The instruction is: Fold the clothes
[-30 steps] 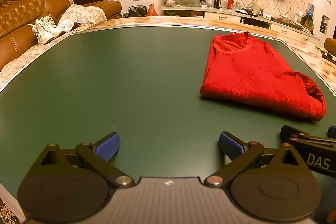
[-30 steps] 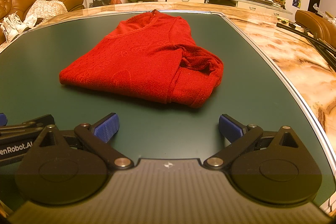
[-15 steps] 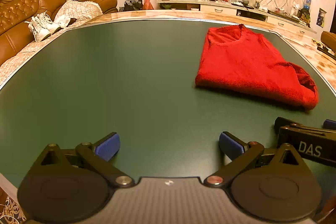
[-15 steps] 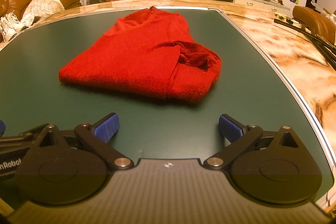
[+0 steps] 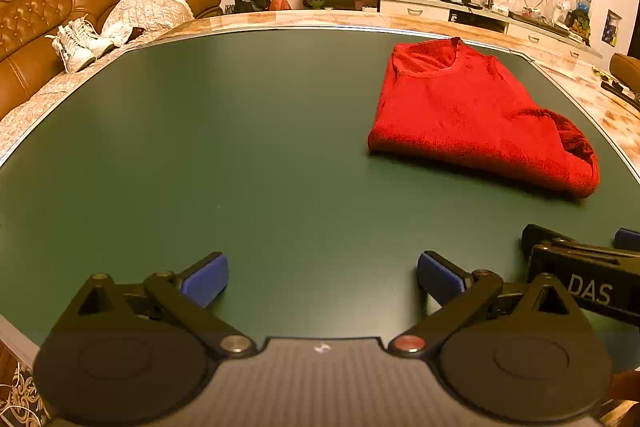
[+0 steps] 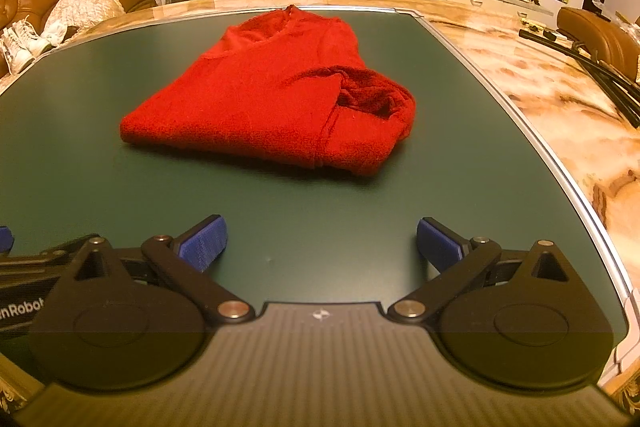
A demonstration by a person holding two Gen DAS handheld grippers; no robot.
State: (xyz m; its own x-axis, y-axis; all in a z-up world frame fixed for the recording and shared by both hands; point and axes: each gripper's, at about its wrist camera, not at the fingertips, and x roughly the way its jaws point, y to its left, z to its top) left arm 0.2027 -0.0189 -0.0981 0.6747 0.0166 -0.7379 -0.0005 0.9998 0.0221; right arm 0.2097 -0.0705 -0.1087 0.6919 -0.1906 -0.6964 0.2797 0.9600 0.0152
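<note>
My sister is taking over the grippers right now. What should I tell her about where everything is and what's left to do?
Left hand-held gripper: open, holding nothing, above bare green table.
Right hand-held gripper: open, holding nothing, facing the red sweater.
The red sweater lies on the table's far right part, collar at the far end, already folded into a compact bundle.
One bunched bit sticks out at its near right corner.
Left to do: probably just tuck or flatten that corner, if anything.
</note>
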